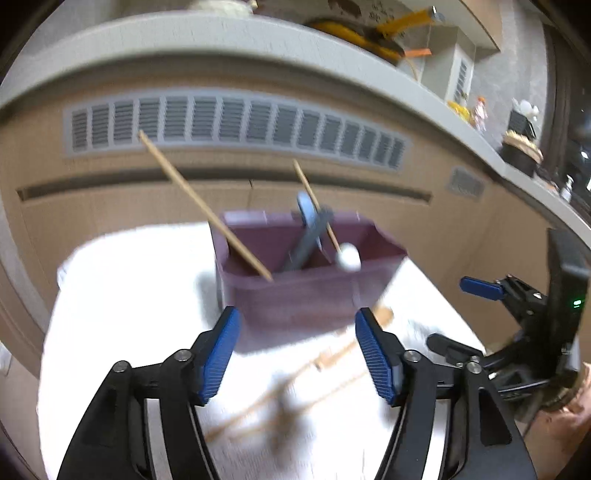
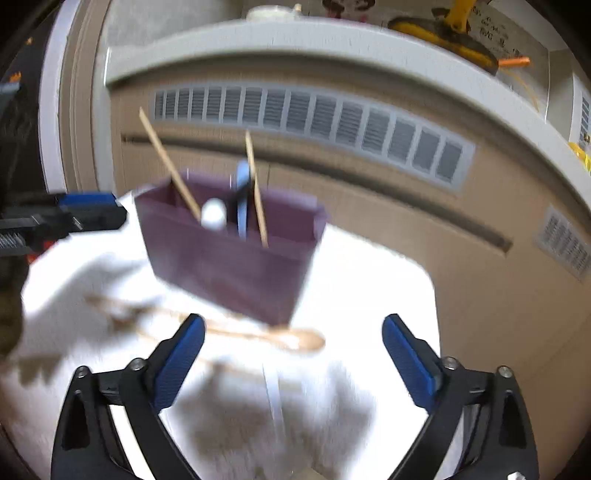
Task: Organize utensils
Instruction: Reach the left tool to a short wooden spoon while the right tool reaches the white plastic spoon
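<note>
A purple utensil holder (image 1: 306,295) (image 2: 229,269) stands on a white cloth-covered table (image 1: 122,295). In its compartments lean two wooden sticks (image 1: 207,210) (image 2: 170,173), a blue-grey utensil (image 1: 310,229) (image 2: 242,199) and a white round-ended piece (image 1: 349,257) (image 2: 214,214). Blurred wooden utensils (image 1: 332,358) lie on the cloth in front of the holder, among them a wooden spoon (image 2: 295,339). My left gripper (image 1: 297,321) hovers open just before the holder, nothing between its pads. My right gripper (image 2: 293,325) is open wide above the spoon, holding nothing.
Behind the table runs a beige cabinet front with a long grey vent (image 1: 236,122) (image 2: 306,110) under a pale counter edge (image 1: 258,33). Yellow and dark items (image 1: 369,33) sit on the counter. Each gripper shows at the other view's side edge.
</note>
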{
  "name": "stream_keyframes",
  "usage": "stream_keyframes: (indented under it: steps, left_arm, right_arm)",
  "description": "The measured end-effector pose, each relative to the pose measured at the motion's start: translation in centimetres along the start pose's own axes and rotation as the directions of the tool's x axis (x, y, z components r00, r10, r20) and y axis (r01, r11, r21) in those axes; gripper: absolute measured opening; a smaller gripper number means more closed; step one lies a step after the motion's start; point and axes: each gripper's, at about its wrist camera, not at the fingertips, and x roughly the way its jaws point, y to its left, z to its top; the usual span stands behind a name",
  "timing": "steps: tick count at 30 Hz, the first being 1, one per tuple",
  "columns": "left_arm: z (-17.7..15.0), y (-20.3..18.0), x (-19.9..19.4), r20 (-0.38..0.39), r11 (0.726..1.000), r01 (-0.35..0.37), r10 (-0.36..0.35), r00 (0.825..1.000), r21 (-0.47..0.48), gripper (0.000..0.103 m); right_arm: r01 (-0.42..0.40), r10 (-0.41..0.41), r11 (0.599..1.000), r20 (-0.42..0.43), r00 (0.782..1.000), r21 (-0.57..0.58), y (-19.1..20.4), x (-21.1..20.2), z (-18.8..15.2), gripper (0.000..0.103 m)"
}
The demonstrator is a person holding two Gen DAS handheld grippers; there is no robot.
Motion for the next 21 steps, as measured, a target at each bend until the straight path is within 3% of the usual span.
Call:
stream_keyframes:
  steps: [6, 7, 8, 11, 12, 15, 17, 21]
  left_arm:
    - [-2.2, -1.0, 2.3, -0.163, 0.998, 0.070, -0.069, 0.984, -0.003, 0.068]
    - [-2.3, -1.3, 2.6, -0.171, 0.997, 0.075, -0.073, 0.983, 0.002, 0.068]
    - [-2.4, -1.7, 3.1, -0.182, 0.997, 0.082, -0.079, 0.980, 0.009, 0.068]
    - [-2.1, -3.0, 4.9, -0.215, 0.996, 0.091, -0.084, 0.973, 0.026, 0.068]
    - [-2.0, -3.6, 5.8, -0.232, 0.994, 0.097, -0.085, 0.969, 0.042, 0.068]
    - [-1.5, -5.6, 7.7, -0.271, 0.988, 0.114, -0.082, 0.959, 0.106, 0.061]
    - [-1.2, -7.2, 9.0, -0.299, 0.978, 0.135, -0.083, 0.951, 0.159, 0.051]
    - [-0.9, -9.5, 11.5, -0.331, 0.957, 0.125, -0.034, 0.943, 0.260, 0.051]
  right_arm:
    - [-0.050, 0.057, 0.997, -0.114, 0.992, 0.063, 0.1, 2.0, -2.9, 0.097]
    - [-0.054, 0.064, 0.995, -0.125, 0.990, 0.078, -0.1, 2.2, -3.1, 0.091]
    - [-0.062, 0.074, 0.994, -0.138, 0.988, 0.090, -0.3, 2.4, -3.4, 0.074]
    - [-0.104, 0.135, 0.983, -0.211, 0.968, 0.148, -1.2, 3.4, -4.3, 0.041]
    - [-0.105, 0.137, 0.982, -0.208, 0.969, 0.157, -1.4, 3.3, -4.4, 0.038]
    - [-0.115, 0.144, 0.982, -0.203, 0.969, 0.149, -1.4, 2.3, -5.1, 0.012]
    - [-0.132, 0.163, 0.979, -0.208, 0.964, 0.152, -1.4, 1.7, -5.5, 0.010]
    - [-0.179, 0.213, 0.968, -0.204, 0.956, 0.175, -1.5, 0.5, -6.0, 0.010]
